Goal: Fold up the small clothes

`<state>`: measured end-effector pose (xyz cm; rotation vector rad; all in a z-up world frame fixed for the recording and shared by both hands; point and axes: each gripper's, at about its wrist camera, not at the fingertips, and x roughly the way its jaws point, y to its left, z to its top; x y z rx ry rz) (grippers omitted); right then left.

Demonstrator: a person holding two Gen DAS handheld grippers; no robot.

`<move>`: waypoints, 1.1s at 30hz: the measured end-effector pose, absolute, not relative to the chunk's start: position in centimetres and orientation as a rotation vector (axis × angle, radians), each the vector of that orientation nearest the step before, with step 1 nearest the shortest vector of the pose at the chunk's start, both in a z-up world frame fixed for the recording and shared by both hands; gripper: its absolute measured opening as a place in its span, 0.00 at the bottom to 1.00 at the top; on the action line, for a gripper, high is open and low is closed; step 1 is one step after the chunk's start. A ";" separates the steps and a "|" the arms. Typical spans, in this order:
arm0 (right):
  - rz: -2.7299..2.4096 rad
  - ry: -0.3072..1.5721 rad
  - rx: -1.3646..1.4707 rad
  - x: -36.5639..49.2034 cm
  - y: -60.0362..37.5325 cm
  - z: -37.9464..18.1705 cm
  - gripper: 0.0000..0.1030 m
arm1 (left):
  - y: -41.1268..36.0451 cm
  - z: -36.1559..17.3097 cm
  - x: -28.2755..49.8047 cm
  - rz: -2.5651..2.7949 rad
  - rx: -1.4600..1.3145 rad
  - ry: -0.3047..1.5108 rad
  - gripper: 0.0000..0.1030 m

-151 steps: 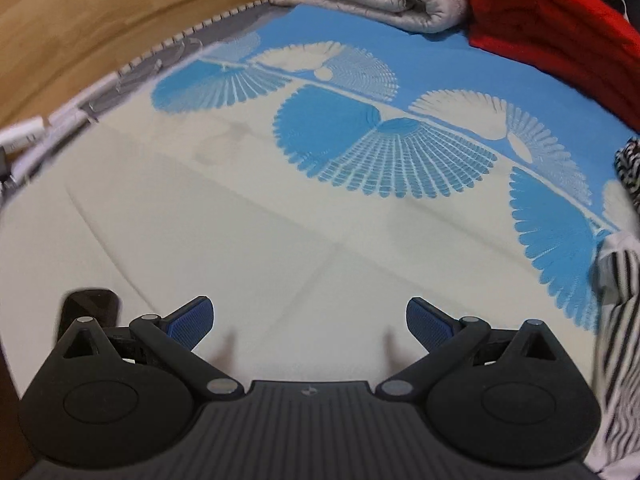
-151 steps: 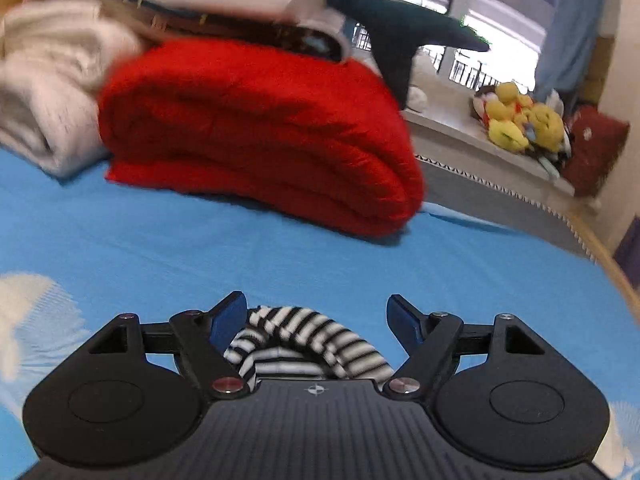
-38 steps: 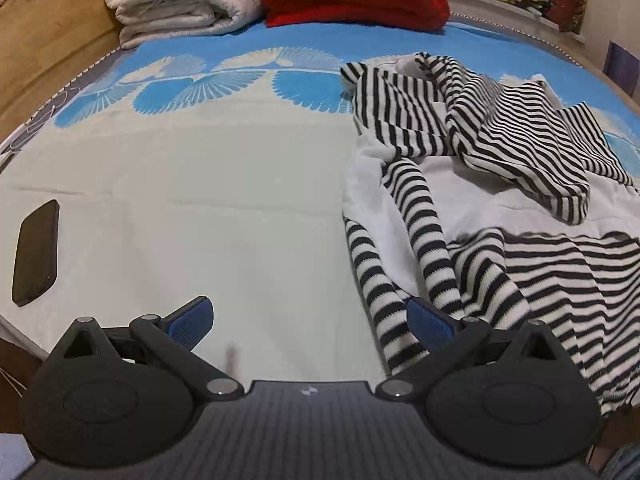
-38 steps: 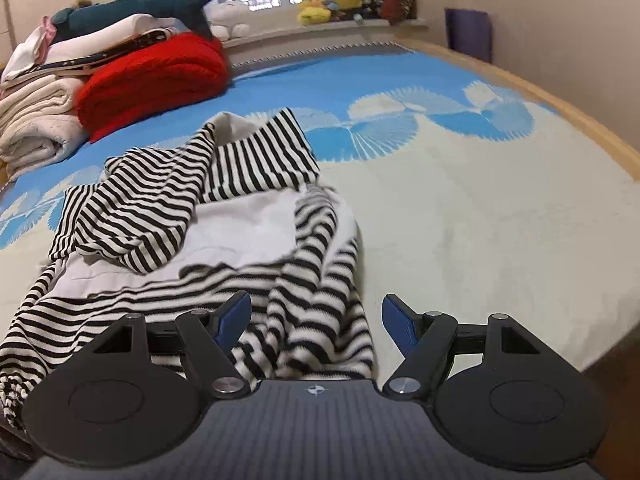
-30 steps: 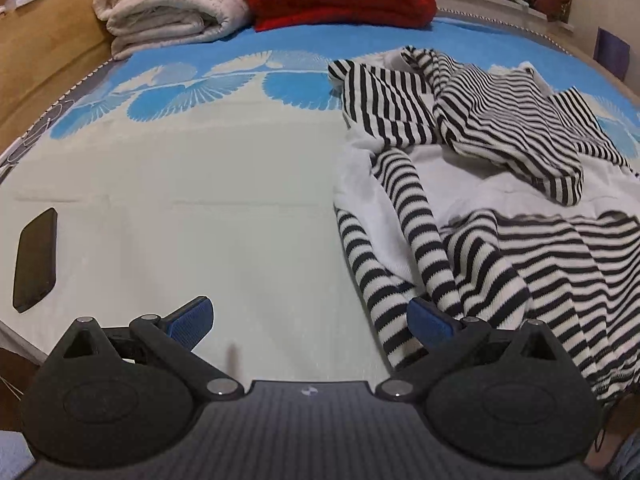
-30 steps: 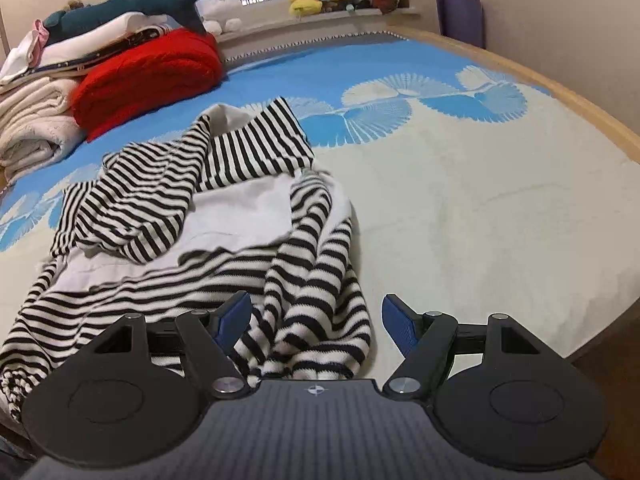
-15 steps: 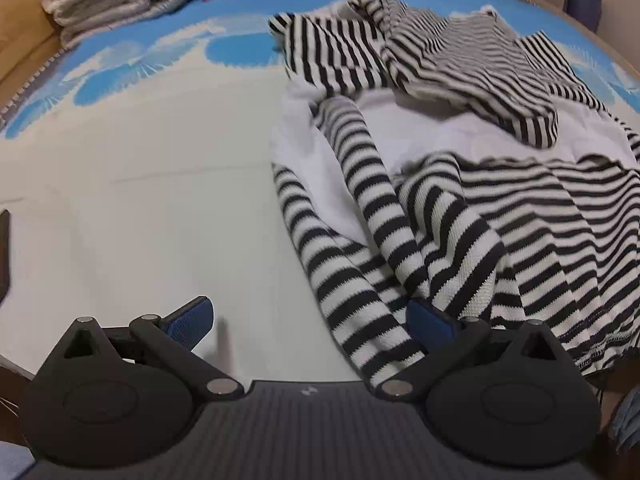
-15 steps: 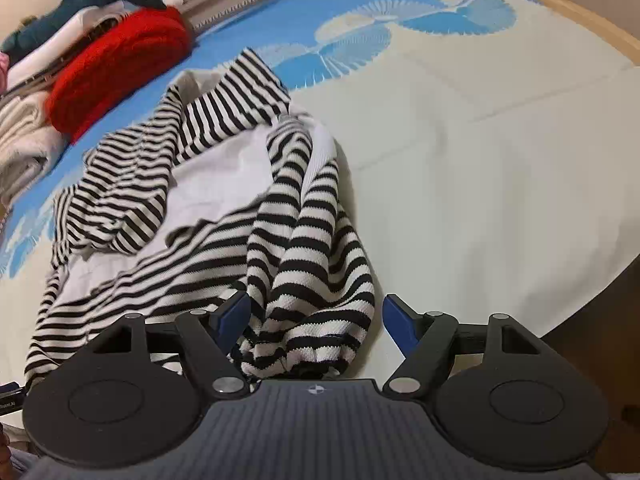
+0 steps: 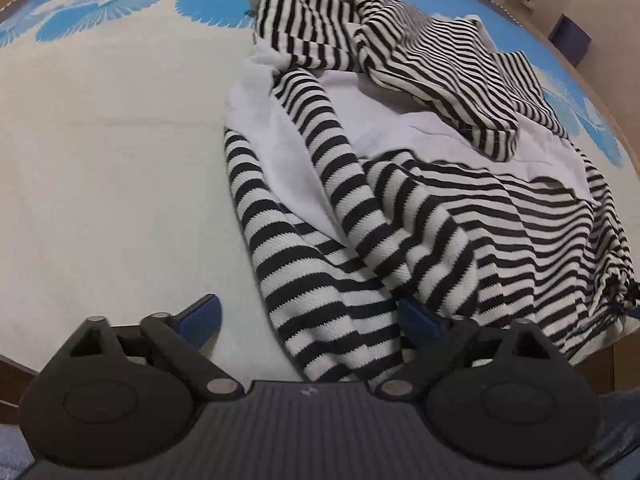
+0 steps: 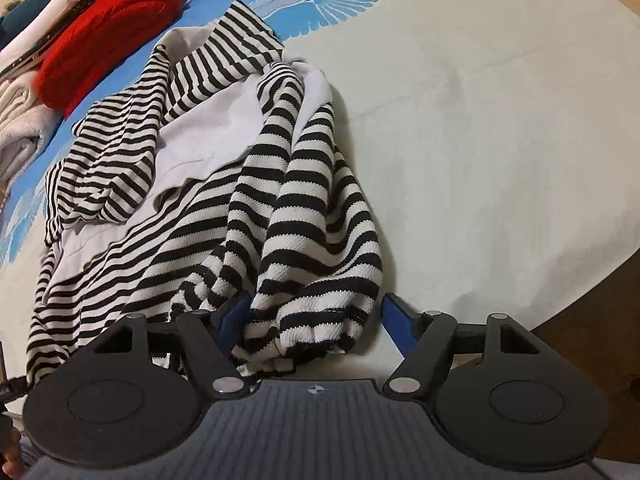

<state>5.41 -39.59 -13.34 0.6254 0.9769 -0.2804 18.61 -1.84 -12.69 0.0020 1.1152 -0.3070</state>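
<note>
Garment (image 9: 400,208) black-and-white striped, white lining; bedspread (image 9: 112,168) cream, blue fan motifs; folded blanket (image 10: 108,28) red.

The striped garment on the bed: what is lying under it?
Under the striped garment only the bedsheet shows, cream with blue fan prints, around its edges. Anything beneath the crumpled cloth itself is covered.

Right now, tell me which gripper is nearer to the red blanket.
Cannot tell. The red blanket lies far beyond the right gripper, past the striped top. The left gripper, closing around the top's hem, barely shows it.
</note>
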 end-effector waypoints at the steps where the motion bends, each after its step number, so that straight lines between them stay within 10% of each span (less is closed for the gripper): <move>1: -0.278 0.977 0.624 5.4 -39.6 -13.3 0.67 | -2.0 -12.6 18.4 -0.321 0.012 1.107 0.73; 4: -0.259 0.983 0.566 5.4 -39.1 -13.3 0.32 | -2.0 -12.1 17.8 -0.375 -0.008 1.109 0.09; 8: -0.243 0.958 0.497 5.2 -38.5 -12.5 0.15 | -1.2 -10.9 17.1 -0.359 -0.046 1.063 0.04; 24: -0.180 0.767 0.716 -8.4 -39.1 -4.9 0.13 | 5.3 -3.5 8.3 -0.437 -0.241 0.990 0.04; 33: -0.172 0.650 0.762 3.3 -40.9 2.0 0.13 | 3.1 2.8 21.5 -0.385 -0.276 0.923 0.04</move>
